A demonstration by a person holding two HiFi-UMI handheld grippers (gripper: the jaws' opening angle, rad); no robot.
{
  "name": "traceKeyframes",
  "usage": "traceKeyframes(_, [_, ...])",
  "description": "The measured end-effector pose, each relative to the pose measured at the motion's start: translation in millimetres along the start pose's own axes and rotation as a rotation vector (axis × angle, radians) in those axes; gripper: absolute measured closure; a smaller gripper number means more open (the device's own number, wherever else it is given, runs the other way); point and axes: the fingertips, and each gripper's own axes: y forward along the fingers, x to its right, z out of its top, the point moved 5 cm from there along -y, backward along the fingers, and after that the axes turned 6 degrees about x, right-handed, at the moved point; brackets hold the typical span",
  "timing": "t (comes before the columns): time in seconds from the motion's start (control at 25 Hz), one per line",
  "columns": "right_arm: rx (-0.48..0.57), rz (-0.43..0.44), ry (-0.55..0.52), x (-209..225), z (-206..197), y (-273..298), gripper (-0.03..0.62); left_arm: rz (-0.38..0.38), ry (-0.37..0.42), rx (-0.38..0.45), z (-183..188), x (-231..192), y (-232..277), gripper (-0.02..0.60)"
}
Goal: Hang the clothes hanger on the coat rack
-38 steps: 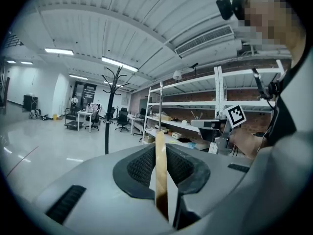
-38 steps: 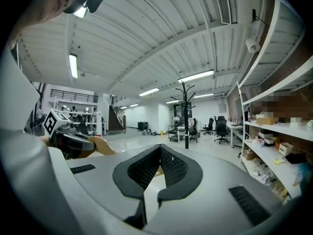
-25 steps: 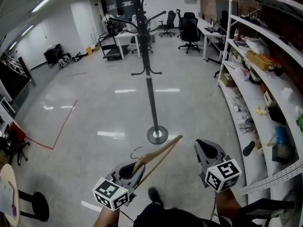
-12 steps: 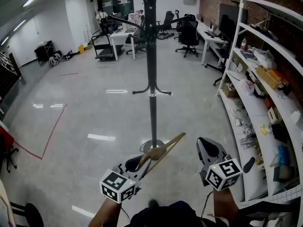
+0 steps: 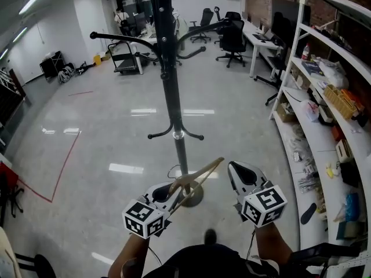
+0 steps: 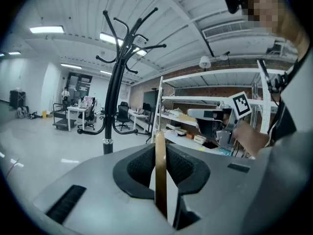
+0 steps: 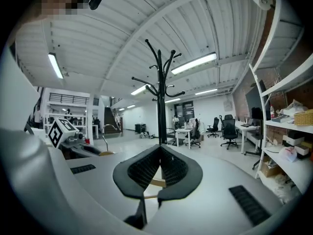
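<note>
The wooden clothes hanger (image 5: 201, 174) is clamped between the left gripper's (image 5: 174, 191) jaws and slants up to the right, on the near side of the coat rack (image 5: 172, 109). To its right hovers the right gripper (image 5: 236, 168), jaws closed on nothing. Shelves (image 5: 324, 91) line the far right.

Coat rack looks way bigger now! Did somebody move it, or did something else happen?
The person walked toward it. In the head view the coat rack now stands much nearer, with its round base just beyond the grippers, and the shelves at the right have slid closer too. Unchanged: the left gripper is shut on the wooden hanger, and the right gripper is shut and empty beside it.
</note>
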Motion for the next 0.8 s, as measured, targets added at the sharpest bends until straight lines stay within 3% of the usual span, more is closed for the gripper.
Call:
traceKeyframes(0.32, [-0.006, 0.088, -0.013, 46.7, 5.7, 66.1, 0.589, 0.113, -0.032, -0.089, -22.3, -66.8, 69.3, 0.531])
traceKeyframes(0.56, [-0.070, 0.118, -0.007, 50.2, -7.6, 106.6, 0.589, 0.051, -0.062, -0.122, -42.7, -102.4, 109.8, 0.531])
traceKeyframes(0.8, [-0.102, 0.095, 0.030, 61.2, -32.3, 145.6, 0.589, 0.054, -0.028, -0.165, -55.8, -137.4, 150.7, 0.531])
